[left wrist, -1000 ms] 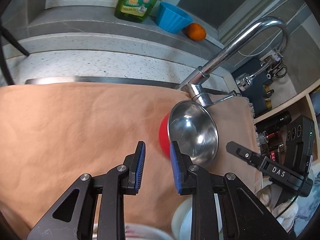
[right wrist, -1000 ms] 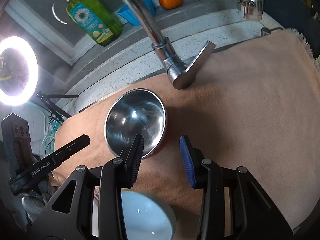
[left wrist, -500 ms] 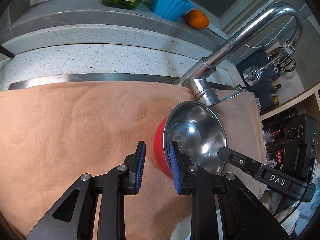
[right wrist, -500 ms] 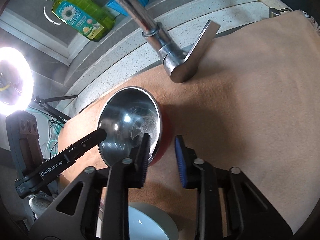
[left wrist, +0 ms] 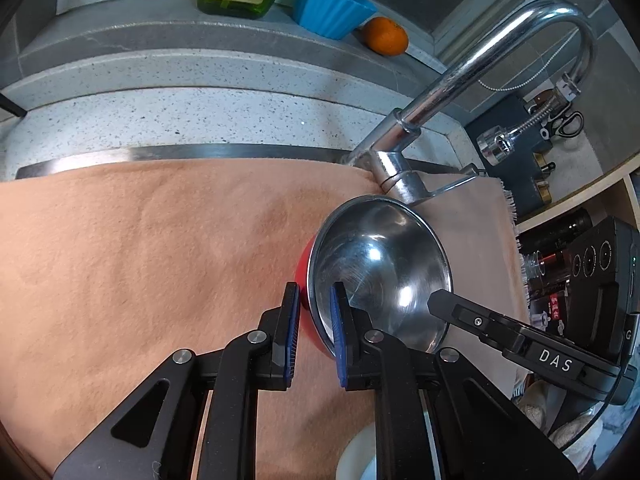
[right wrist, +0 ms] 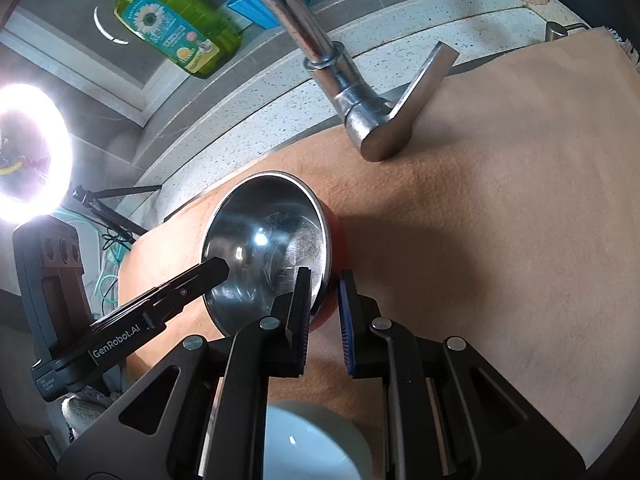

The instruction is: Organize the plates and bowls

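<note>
Steel bowl (left wrist: 380, 272), red outside, shiny inside.

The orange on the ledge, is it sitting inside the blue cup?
No, the orange rests on the ledge beside the blue cup, just right of it in the left wrist view.

Peach cloth (left wrist: 140, 260) over sink, steel bowl (left wrist: 380, 268) and white bowl (right wrist: 312, 444) on it
</note>
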Demonstrator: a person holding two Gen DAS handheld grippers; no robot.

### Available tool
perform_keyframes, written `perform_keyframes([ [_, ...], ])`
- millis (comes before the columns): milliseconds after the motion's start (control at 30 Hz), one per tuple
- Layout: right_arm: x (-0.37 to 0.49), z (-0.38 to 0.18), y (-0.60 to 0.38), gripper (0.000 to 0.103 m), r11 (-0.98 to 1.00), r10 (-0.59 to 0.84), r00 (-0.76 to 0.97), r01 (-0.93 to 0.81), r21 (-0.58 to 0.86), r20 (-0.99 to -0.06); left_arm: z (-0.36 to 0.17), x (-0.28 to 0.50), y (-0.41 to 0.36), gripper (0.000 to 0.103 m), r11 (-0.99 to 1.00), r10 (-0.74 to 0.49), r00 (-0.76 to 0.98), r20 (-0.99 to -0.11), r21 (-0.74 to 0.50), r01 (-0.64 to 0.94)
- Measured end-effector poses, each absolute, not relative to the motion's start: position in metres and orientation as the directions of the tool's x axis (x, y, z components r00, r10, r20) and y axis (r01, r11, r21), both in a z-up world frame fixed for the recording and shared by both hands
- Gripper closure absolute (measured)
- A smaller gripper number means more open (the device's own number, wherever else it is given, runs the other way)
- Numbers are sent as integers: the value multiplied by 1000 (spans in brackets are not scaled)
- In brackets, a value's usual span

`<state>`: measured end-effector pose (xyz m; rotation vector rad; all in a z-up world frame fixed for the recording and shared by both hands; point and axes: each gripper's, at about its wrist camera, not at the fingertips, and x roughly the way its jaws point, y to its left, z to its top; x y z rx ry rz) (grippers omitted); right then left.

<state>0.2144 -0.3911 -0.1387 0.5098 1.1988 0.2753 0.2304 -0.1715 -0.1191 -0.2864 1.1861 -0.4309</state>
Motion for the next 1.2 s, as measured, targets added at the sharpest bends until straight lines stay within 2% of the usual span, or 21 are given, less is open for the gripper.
perform_keyframes([
  [667, 150, -70, -327, 90, 827, 549, 363, -103, 553, -753, -61, 147, -95, 90, 877, -473, 452, -756, -455, 157],
  [1200, 111, -50, -210, 90, 747, 658, 226, -321, 583, -719, -41, 72, 20, 90, 880, -376, 574, -728, -474, -23],
])
